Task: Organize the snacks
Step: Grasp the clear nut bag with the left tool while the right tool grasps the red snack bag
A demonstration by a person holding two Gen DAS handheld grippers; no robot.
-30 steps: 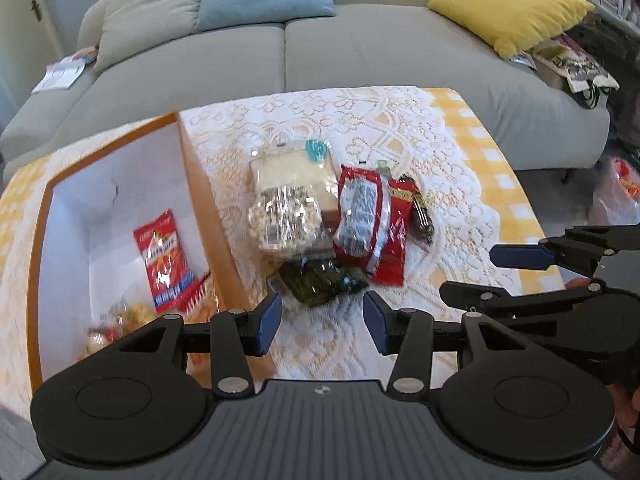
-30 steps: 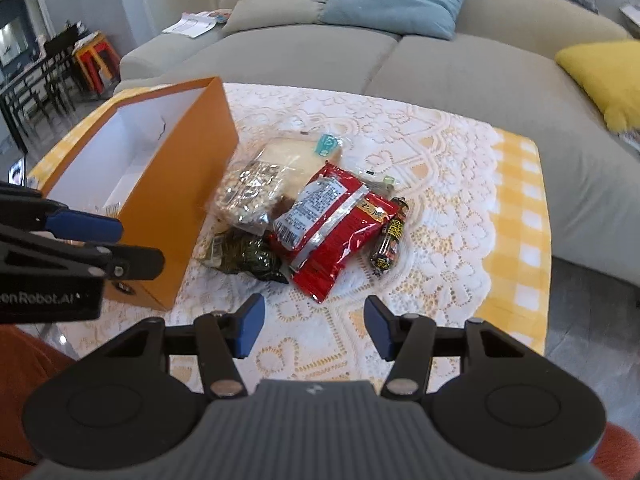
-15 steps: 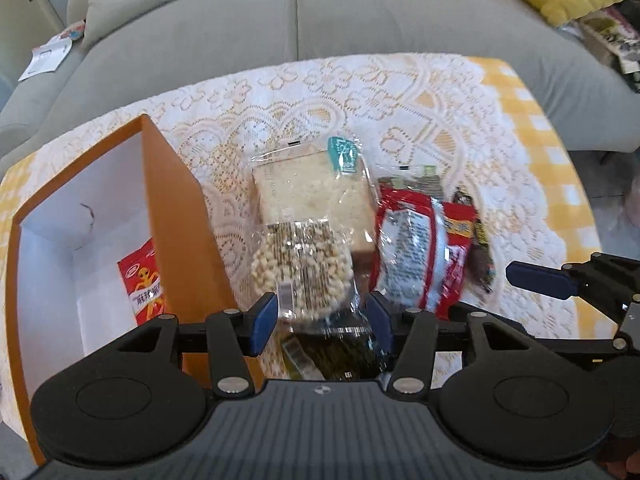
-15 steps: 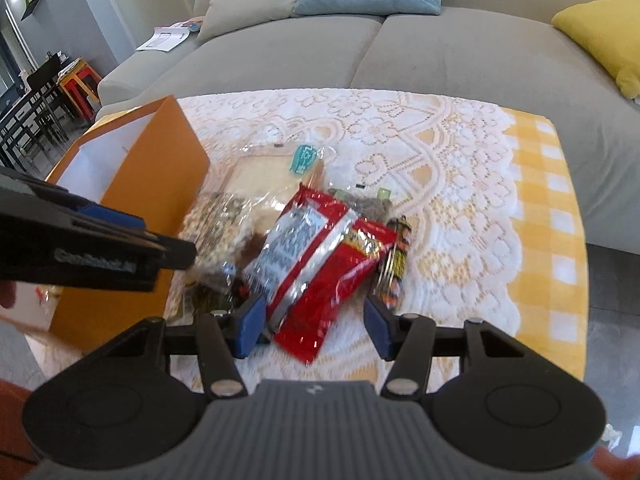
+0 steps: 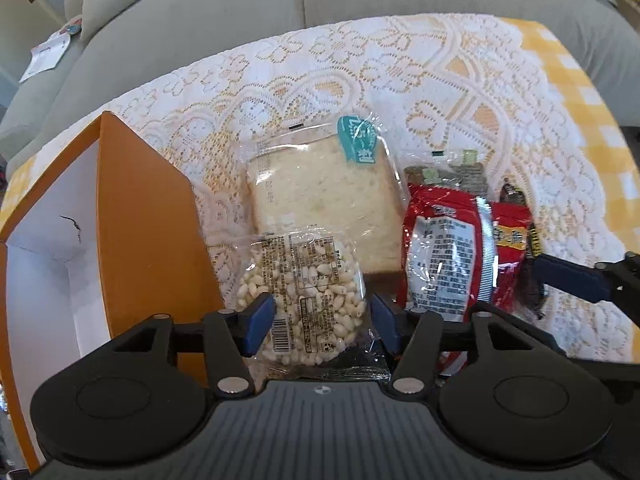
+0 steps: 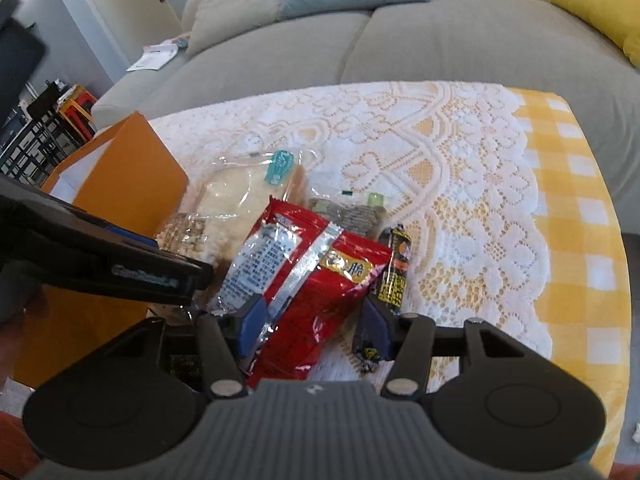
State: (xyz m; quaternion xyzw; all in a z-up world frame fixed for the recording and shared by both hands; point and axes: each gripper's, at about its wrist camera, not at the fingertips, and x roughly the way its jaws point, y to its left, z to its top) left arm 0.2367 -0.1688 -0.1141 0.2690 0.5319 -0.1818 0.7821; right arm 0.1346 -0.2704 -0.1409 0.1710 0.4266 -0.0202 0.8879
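Observation:
A pile of snacks lies on the lace cloth beside an open orange box [image 5: 152, 216]. My left gripper [image 5: 322, 326] is open, its jaws on either side of a clear bag of puffed grains [image 5: 304, 280]. Behind it lies a bagged bread slice [image 5: 324, 196]. My right gripper [image 6: 314, 326] is open, its jaws on either side of a red snack bag [image 6: 320, 276]. A dark sausage stick [image 6: 396, 268] lies just right of it. A dark green packet shows under the grain bag in the left wrist view [image 5: 356, 360].
The orange box [image 6: 132, 184] stands left of the pile, white inside. A grey sofa [image 6: 400, 36] with cushions lies behind the table. The yellow checked cloth edge [image 6: 580, 240] marks the table's right side. The left gripper's body [image 6: 100, 256] crosses the right wrist view.
Both grippers have moved forward and down onto the pile. The left jaws now flank the grain bag, the right jaws flank the red bag. Both stay open.

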